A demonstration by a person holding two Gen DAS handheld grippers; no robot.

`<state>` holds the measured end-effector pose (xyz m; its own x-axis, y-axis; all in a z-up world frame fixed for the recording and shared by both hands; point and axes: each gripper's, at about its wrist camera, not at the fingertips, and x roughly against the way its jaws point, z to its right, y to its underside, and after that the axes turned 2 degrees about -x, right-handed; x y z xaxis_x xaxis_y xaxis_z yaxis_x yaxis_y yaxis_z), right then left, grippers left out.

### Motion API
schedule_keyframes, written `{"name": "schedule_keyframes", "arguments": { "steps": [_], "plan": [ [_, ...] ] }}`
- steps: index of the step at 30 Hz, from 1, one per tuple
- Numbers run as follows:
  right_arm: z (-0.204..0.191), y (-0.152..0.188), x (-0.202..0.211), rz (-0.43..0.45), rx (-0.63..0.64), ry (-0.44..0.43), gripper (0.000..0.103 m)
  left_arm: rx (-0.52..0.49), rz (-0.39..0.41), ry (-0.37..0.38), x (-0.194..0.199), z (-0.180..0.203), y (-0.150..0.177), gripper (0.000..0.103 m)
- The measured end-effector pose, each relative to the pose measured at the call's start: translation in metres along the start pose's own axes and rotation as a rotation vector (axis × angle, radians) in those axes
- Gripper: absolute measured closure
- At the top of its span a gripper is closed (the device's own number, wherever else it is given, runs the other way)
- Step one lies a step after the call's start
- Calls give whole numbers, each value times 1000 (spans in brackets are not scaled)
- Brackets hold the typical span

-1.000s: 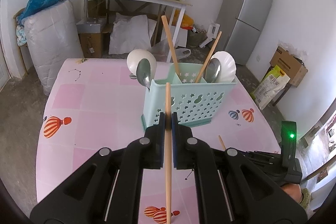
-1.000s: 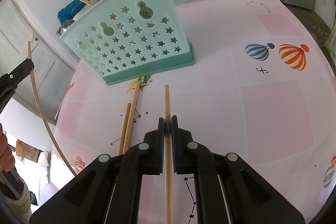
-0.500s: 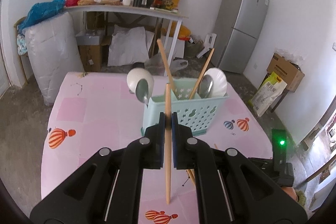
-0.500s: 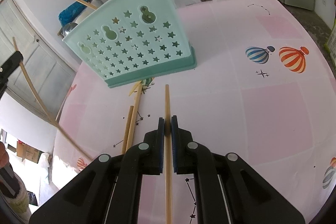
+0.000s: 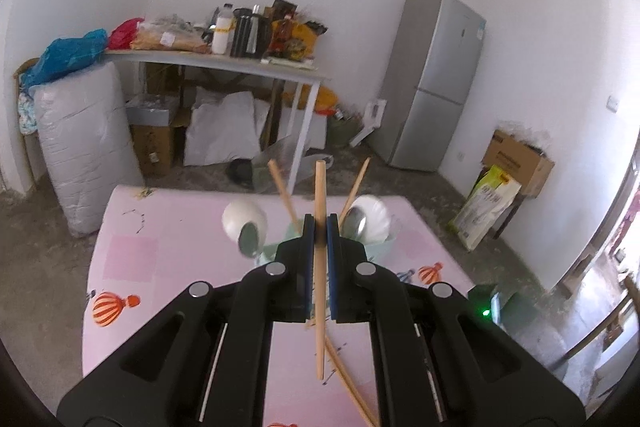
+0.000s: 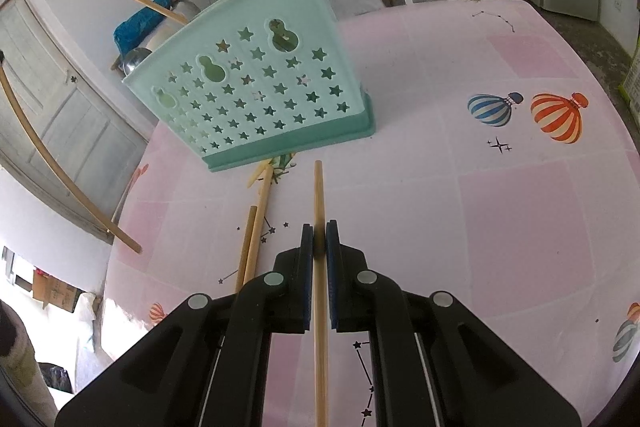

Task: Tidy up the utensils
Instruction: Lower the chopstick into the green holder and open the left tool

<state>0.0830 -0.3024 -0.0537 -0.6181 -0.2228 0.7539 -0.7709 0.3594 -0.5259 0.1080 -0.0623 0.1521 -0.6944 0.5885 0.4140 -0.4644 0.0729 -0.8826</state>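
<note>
A mint-green utensil holder [image 6: 256,95] with star cut-outs stands on the pink table [image 6: 500,211]. It holds spoons and two chopsticks; in the left wrist view it [image 5: 382,247] is mostly hidden behind my fingers. My left gripper [image 5: 320,227] is shut on a wooden chopstick [image 5: 319,307], held upright high above the table. That chopstick also shows at the left of the right wrist view [image 6: 60,179]. My right gripper [image 6: 319,239] is shut on another chopstick [image 6: 319,195] low over the table, its tip a short way from the holder's base.
Two loose chopsticks [image 6: 254,239] lie on the table left of my right gripper, near the holder's base. White spoons [image 5: 244,221] stick out of the holder. Beyond the table are a cluttered grey shelf table [image 5: 224,67], a fridge [image 5: 432,95] and boxes.
My left gripper has risen well above the table with its chopstick and now looks down on the holder from higher up. The right gripper has hardly moved.
</note>
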Motion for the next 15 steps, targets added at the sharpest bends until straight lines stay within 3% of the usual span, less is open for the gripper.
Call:
{"name": "schedule_keyframes", "arguments": {
  "steps": [7, 15],
  "plan": [
    [3, -1, 1, 2, -6, -8, 96, 63, 65, 126, 7, 1, -34, 99],
    [5, -2, 3, 8, -6, -10, 96, 76, 272, 129, 14, 5, -75, 99]
  ]
}}
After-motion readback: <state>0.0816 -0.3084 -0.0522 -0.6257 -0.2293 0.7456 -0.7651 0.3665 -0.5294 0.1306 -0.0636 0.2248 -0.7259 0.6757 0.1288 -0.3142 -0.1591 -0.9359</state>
